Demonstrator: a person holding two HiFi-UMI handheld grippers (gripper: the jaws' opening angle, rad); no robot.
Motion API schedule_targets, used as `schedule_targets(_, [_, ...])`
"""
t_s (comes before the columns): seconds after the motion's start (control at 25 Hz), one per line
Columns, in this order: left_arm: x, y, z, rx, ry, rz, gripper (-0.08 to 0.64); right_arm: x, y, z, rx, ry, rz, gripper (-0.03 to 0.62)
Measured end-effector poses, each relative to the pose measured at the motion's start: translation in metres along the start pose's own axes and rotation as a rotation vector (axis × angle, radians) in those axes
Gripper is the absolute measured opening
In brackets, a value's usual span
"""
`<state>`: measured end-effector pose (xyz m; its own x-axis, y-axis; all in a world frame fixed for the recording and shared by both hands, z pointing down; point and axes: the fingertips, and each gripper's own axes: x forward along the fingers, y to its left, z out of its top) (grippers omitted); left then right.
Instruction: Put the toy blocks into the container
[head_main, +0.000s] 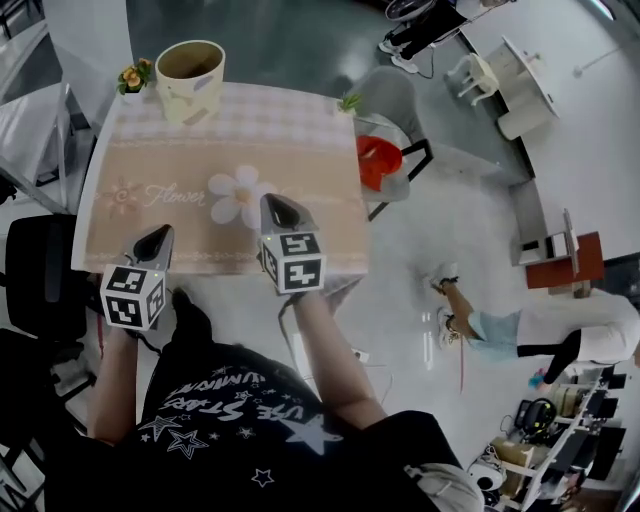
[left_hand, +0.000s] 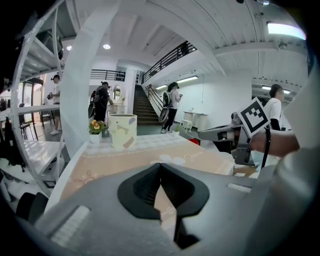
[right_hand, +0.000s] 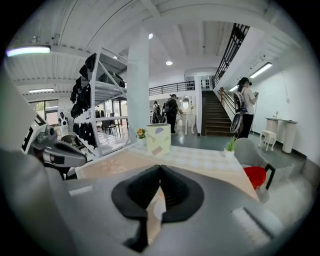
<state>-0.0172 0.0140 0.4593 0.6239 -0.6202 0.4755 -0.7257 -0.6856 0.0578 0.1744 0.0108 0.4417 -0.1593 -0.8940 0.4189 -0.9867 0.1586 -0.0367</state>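
A table (head_main: 330, 135) fills the middle of the head view, covered with a beige cloth that has a checked far band, a printed white daisy (head_main: 238, 194) and the word "Flower". To its right, at the far right corner, stands a grey chair (head_main: 392, 96) with a red seat. A black office chair (head_main: 42, 280) sits off the near left edge.

The container (head_main: 190, 78), a tall cream tub with pastel patches on its wall, stands upright on the far left corner of the table, its mouth facing up. Just left of it is a small pot of yellow flowers (head_main: 133, 76). A little green plant (head_main: 349, 102) stands at the far right corner.

The left gripper (head_main: 162, 232) hovers over the near left edge of the cloth. Its jaws are pressed together at the tips, with nothing between them. The right gripper (head_main: 273, 201) hangs further in, beside the daisy, with its jaws likewise closed tip to tip and empty. Both point toward the far side of the table, well apart from the container.
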Motion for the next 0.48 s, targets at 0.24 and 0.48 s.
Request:
schedule_targets(0.24, [-0.026,-0.038,-0.015,-0.003,-0.011,0.022,0.009,-0.042,0.004,-0.026,-0.010,0.012,0.027,0.005])
schedule_targets(0.48, [-0.049,-0.056,-0.041,-0.023,0.000,0.063,0.009,-0.069,0.010,-0.049,-0.016,0.028,0.047,0.005])
